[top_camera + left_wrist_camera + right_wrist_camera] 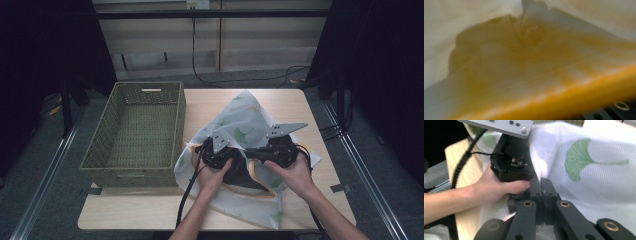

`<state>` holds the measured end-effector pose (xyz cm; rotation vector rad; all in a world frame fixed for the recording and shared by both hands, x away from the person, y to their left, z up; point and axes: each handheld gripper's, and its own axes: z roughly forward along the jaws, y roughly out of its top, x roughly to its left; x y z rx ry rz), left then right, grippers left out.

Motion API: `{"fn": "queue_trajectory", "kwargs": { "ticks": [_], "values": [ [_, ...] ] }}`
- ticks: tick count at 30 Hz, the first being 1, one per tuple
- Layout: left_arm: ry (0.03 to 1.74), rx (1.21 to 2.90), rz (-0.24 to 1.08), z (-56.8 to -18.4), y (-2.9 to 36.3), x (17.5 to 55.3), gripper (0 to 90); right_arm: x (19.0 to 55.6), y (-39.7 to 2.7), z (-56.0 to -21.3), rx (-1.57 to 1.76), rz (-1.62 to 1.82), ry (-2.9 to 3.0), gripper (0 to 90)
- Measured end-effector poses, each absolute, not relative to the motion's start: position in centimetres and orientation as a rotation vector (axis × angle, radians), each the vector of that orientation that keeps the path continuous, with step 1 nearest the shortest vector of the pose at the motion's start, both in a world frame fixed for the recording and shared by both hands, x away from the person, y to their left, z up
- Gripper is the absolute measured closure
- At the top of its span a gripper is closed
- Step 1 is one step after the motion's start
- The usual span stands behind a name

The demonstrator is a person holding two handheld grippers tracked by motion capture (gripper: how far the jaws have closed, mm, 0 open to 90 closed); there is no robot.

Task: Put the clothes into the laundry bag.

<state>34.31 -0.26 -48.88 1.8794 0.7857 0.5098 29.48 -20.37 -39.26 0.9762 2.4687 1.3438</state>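
Cloth (245, 125), thin white mesh with green ginkgo leaves and orange hem, lay bunched on the wooden table (300, 105), right of the woven basket (135, 130). Left gripper (218, 152) and right gripper (272, 150) sat side by side on it, likely gathering an edge. Left gripper view: blurred fabric and hem (574, 95) close up; pressed together, pinch unclear. Right gripper view: right gripper (544, 195) jaws shut flat against each other, cloth (599, 182) behind.

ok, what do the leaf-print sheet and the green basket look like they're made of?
Leaf-print sheet: thin woven fabric, probably synthetic mesh; fine grid texture, translucent, matte, with an orange hem.
Green basket: woven fibre, perhaps paper cord or seagrass; visible plaited weave, matte olive, cut-out handles.
Table: light wood-look top, likely laminate.
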Motion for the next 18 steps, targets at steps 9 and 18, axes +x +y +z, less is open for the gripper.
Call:
{"fn": "queue_trajectory", "kwargs": {
  "ticks": [9,18],
  "values": [
    [0.806,1.891,0.475,-49.6,0.4,34.0,65.2,29.9,-20.0,-42.2,1.003,1.291,2.529,90.0],
    [0.768,1.816,0.48,-47.4,3.2,30.6,33.2,30.2,-20.3,-42.6,1.017,1.282,2.522,89.9]
  ]
}}
